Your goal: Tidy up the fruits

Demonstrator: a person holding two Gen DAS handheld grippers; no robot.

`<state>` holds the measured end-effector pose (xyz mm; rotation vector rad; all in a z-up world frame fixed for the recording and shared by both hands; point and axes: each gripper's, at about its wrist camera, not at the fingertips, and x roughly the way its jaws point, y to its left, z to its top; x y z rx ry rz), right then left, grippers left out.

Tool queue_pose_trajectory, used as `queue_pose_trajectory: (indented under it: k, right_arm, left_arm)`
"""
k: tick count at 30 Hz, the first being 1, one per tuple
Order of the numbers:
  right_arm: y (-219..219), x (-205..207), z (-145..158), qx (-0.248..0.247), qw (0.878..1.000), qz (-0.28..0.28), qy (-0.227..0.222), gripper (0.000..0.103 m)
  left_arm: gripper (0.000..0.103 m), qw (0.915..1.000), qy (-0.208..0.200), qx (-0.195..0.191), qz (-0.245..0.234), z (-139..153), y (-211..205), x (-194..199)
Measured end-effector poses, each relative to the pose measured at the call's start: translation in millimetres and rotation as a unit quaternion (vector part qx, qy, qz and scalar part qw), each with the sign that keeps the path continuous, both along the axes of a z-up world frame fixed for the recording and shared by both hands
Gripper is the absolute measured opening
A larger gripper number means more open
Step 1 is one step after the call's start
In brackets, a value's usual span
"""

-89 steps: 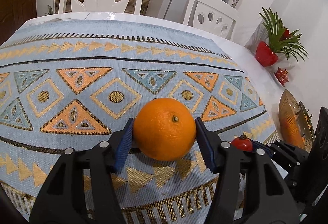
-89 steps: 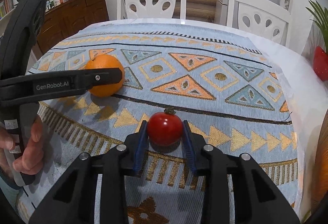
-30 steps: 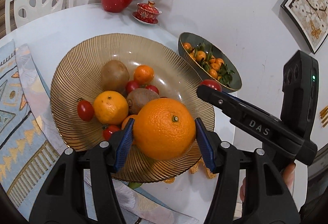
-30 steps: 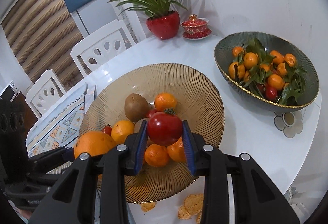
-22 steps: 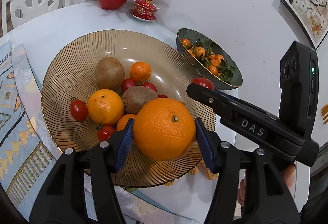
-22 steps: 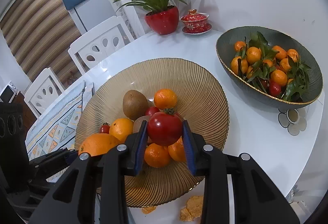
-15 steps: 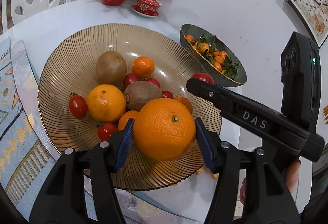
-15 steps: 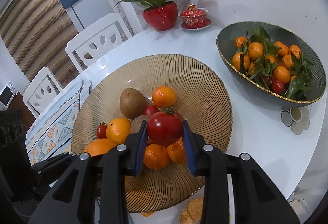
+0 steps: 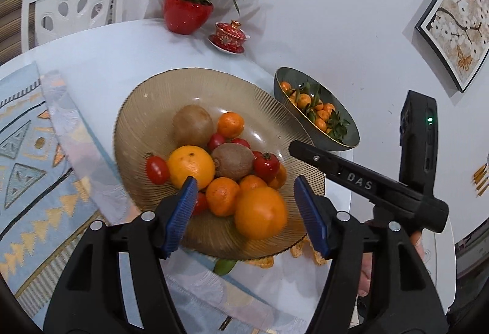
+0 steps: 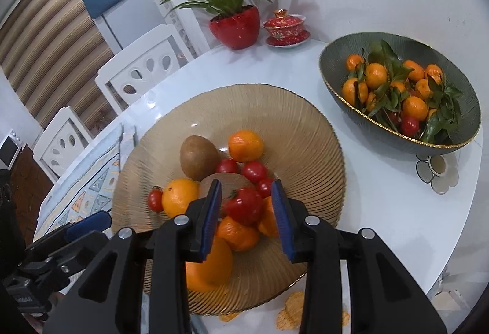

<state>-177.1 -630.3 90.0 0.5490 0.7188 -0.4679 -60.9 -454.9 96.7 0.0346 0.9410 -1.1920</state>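
The left gripper (image 9: 244, 217) stands spread wide over the ribbed amber glass bowl (image 9: 146, 110), grasping nothing; the large round orange (image 9: 260, 217) lies blurred between its blue pads (image 9: 183, 211), touching neither, among the piled fruit. Further right, the right gripper (image 10: 247, 219) is likewise released, the red tomato (image 10: 244, 206) lying loose on the heap between its fingers.

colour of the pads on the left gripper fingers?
Blue, ribbed pads; clearest in the left wrist view.
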Motion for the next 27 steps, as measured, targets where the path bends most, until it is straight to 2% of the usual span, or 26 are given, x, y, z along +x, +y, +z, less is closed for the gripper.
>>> queue_pose_trajectory:
  k: [3, 5, 10, 12, 16, 18, 20, 22, 24, 26, 27]
  right_arm:
    - [10, -1, 9, -0.005, 1.000, 0.007, -0.006, 0.036]
    - [18, -1, 16, -0.007, 1.000, 0.012, -0.010, 0.038]
    - [45, 0, 40, -0.021, 0.999, 0.034, -0.029, 0.043]
    - [59, 2, 52, -0.030, 0.998, 0.044, -0.038, 0.047]
    - [93, 10, 68, -0.042, 0.995, 0.073, -0.050, 0.049]
    - [115, 17, 73, -0.049, 0.993, 0.093, -0.054, 0.050]
    - [141, 26, 78, -0.054, 0.990, 0.116, -0.056, 0.051]
    - [165, 34, 80, -0.059, 0.987, 0.136, -0.058, 0.058]
    - [197, 44, 81, -0.066, 0.984, 0.156, -0.058, 0.074]
    - [229, 54, 76, -0.066, 0.980, 0.178, -0.060, 0.078]
    - [241, 58, 73, -0.065, 0.978, 0.187, -0.059, 0.079]
  left_arm:
    - [0.067, 1.0000, -0.001, -0.001, 0.005, 2, 10, -1]
    - [0.071, 0.9999, -0.008, -0.001, 0.010, 6, 19, -3]
    - [0.072, 0.9987, -0.041, -0.007, 0.030, 21, 57, -8]
    - [0.072, 0.9970, -0.060, -0.012, 0.048, 30, 83, -9]
    - [0.083, 0.9918, -0.086, -0.022, 0.092, 45, 134, -7]
    - [0.085, 0.9885, -0.097, -0.026, 0.113, 51, 160, -6]
    - [0.093, 0.9837, -0.109, -0.027, 0.140, 58, 189, -5]
    - [0.100, 0.9774, -0.122, -0.028, 0.171, 64, 222, -3]
    - [0.100, 0.9689, -0.131, -0.031, 0.207, 69, 257, -1]
    - [0.100, 0.9573, -0.135, -0.030, 0.254, 70, 298, 2]
    - [0.100, 0.9480, -0.138, -0.027, 0.285, 69, 322, 3]
